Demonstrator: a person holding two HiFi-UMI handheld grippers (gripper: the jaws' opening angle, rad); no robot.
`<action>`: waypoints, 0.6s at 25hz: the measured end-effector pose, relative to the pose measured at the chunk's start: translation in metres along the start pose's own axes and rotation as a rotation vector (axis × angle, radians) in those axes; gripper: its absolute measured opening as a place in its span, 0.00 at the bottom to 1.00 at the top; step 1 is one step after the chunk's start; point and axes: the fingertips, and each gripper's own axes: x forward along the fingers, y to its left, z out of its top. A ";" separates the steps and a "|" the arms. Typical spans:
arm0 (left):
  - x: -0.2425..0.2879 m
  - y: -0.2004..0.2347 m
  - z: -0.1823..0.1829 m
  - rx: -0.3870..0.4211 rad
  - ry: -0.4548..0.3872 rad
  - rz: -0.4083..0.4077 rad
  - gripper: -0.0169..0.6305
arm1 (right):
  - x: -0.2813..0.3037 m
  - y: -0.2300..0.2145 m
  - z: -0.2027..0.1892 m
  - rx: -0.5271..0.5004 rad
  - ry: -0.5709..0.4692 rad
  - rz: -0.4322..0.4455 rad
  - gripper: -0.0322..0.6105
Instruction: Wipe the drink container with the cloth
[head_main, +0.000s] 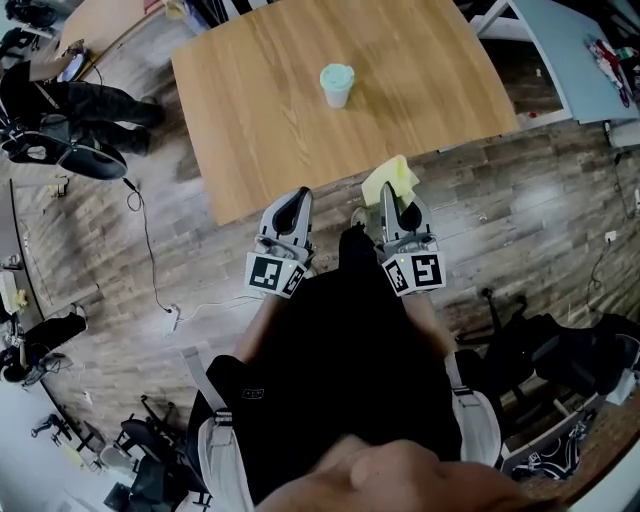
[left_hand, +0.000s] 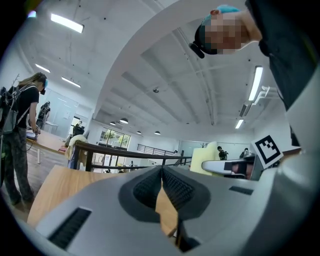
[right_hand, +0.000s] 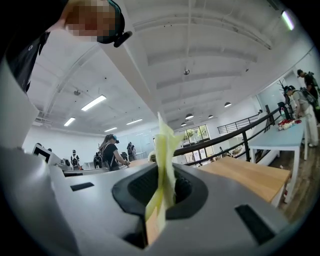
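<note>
A pale green drink cup (head_main: 337, 85) stands upright on the wooden table (head_main: 260, 110), toward its far middle. My right gripper (head_main: 388, 195) is shut on a yellow cloth (head_main: 391, 179), held near the table's front edge, well short of the cup. In the right gripper view the cloth (right_hand: 162, 165) sticks up between the closed jaws. My left gripper (head_main: 293, 205) is shut with nothing in it, beside the right one at the table's front edge. Its jaws meet in the left gripper view (left_hand: 161, 184). The cup does not show in either gripper view.
A person in dark clothes (head_main: 70, 110) stands at the far left beside the table. A light blue table (head_main: 570, 50) stands at the back right. Cables (head_main: 150, 270) run over the wood floor. Bags and gear (head_main: 560, 370) lie at the right.
</note>
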 end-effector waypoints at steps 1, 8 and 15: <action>0.008 0.001 -0.001 -0.001 0.002 0.008 0.07 | 0.006 -0.007 0.000 0.005 0.002 0.007 0.12; 0.058 0.006 -0.004 0.003 0.015 0.057 0.07 | 0.039 -0.045 -0.002 0.026 0.034 0.064 0.12; 0.084 0.021 -0.010 0.010 0.063 0.068 0.07 | 0.070 -0.068 -0.014 0.050 0.066 0.057 0.12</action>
